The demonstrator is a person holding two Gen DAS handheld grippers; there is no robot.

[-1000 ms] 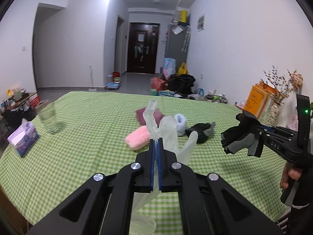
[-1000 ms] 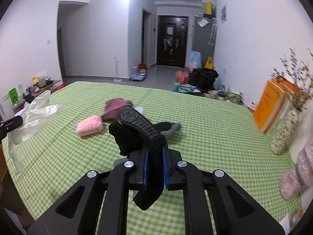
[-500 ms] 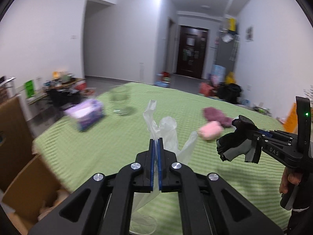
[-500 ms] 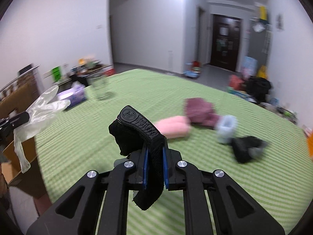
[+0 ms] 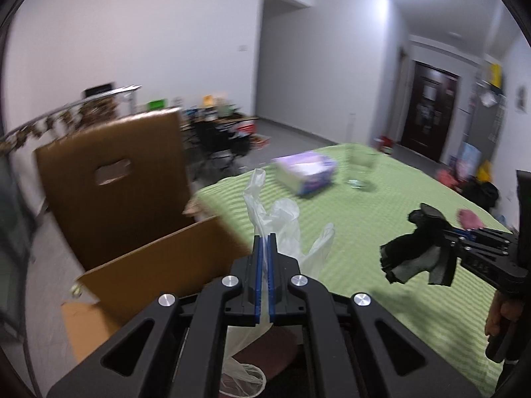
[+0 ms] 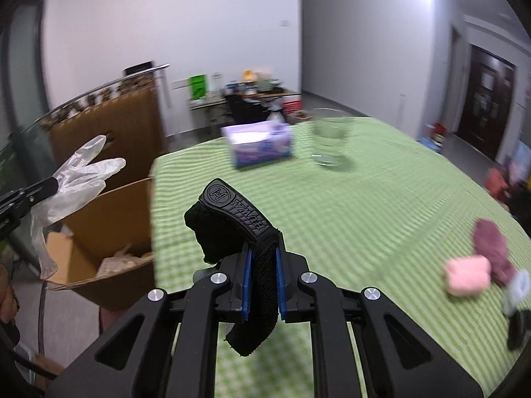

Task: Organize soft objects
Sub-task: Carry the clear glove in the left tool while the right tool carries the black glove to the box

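Observation:
My left gripper (image 5: 264, 242) is shut on a clear plastic glove (image 5: 282, 219), held near the left end of the green checked table (image 5: 381, 232), beside an open cardboard box (image 5: 132, 205). From the right wrist view the same glove (image 6: 79, 172) hangs above the box (image 6: 109, 219), which holds some crumpled stuff. My right gripper (image 6: 260, 252) is shut on a black glove (image 6: 229, 222) with a rubber strap; the left wrist view shows that black glove (image 5: 415, 255) over the table. A pink soft roll (image 6: 466, 273), a maroon cloth (image 6: 491, 248) and a pale blue item (image 6: 516, 287) lie at the table's right.
A purple tissue box (image 6: 260, 144) and a glass of water (image 6: 330, 142) stand near the table's far left end. A person's hand (image 5: 501, 311) grips the right tool. A cluttered low table (image 6: 245, 96) and a dark door (image 6: 484, 106) are behind.
Both grippers have swung left with their gloves, from facing the middle of the table to its left end. The cardboard box has come into view under the clear glove.

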